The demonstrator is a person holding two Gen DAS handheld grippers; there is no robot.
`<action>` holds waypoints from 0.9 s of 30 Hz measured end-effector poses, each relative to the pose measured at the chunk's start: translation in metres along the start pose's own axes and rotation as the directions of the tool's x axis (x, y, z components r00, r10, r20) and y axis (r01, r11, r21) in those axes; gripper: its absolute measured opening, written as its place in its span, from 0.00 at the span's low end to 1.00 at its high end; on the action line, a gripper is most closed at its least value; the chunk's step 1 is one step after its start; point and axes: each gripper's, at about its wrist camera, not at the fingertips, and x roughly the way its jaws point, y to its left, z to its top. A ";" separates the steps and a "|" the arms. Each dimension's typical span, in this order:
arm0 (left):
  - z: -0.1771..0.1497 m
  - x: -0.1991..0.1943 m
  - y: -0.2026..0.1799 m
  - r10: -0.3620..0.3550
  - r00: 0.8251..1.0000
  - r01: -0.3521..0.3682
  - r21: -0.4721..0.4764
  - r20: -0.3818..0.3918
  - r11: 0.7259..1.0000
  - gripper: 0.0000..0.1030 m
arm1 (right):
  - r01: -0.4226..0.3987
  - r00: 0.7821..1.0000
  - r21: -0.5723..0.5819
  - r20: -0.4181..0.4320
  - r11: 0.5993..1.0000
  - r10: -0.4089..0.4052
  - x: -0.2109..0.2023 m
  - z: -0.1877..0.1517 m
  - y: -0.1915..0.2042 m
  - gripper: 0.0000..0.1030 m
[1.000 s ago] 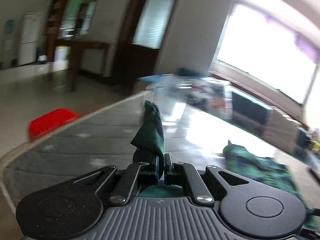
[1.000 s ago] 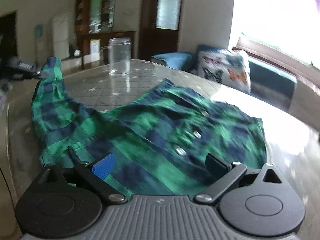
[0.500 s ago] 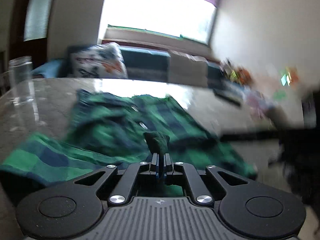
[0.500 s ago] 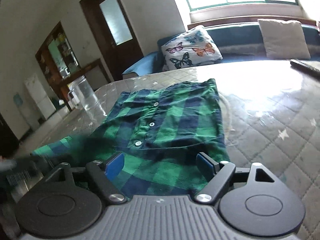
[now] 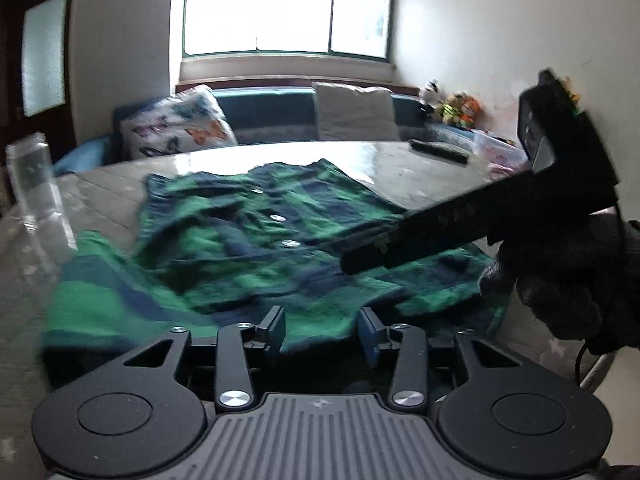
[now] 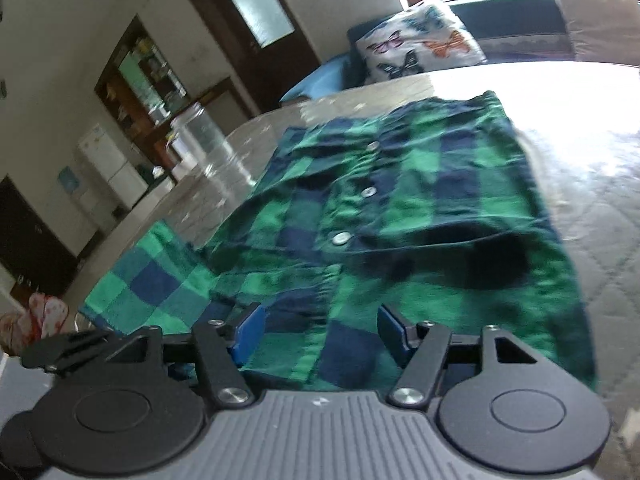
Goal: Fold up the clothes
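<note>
1 green-and-blue plaid shirt (image 5: 256, 248) lies on 1 bench (image 5: 420, 172), with 3 white buttons (image 6: 340, 237) showing down its front. 1 clear glass jar (image 5: 34, 192) stands at the left of the frame. 1 dark remote (image 5: 438, 151) lies at the upper right. Behind, 1 sofa (image 5: 276, 112) carries 2 cushions: 1 butterfly cushion (image 5: 176, 128) and 1 plain pale cushion (image 5: 354, 110). 2 grippers show: 1 left gripper (image 5: 322, 330) and 1 right gripper (image 6: 320, 332).

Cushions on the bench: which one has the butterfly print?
The left cushion, nearer the glass jar. The cushion to its right is plain off-white.
</note>
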 end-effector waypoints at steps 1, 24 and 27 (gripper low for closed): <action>-0.001 -0.007 0.005 0.015 1.000 -0.015 -0.001 0.016 1.000 0.44 | 0.005 1.000 -0.005 -0.011 1.000 -0.005 0.004 0.000 0.002 0.56; -0.047 -0.035 0.078 0.316 0.948 -0.317 -0.101 -0.027 0.943 0.75 | 0.087 0.984 -0.162 0.169 0.983 -0.060 -0.048 0.031 0.038 0.01; -0.049 -0.030 0.077 0.334 0.942 -0.336 -0.080 -0.036 0.939 0.75 | 0.132 0.967 -0.167 0.237 0.977 -0.090 -0.071 0.039 0.033 0.01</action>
